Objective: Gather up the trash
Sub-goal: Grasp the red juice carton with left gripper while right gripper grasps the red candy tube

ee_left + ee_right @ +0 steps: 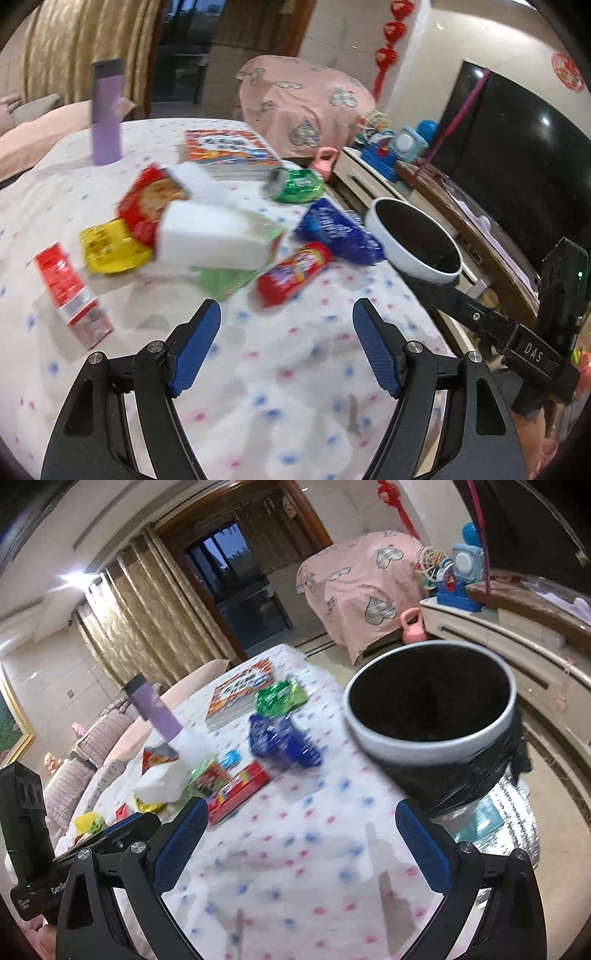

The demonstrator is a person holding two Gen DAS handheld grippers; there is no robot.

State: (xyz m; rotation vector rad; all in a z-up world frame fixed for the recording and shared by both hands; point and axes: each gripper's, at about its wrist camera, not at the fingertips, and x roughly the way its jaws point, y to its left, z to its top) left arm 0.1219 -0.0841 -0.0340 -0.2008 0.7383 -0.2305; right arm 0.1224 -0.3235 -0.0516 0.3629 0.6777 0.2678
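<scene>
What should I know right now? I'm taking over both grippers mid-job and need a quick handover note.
Left gripper: open, empty, above the tablecloth.
Right gripper: open, empty, near the bin.
Trash lies on the table: red tube, blue wrapper, green wrapper, white box, yellow wrapper, red carton.
Done: nothing visibly collected; the bin looks dark inside.
Left: move every piece into the bin.
</scene>
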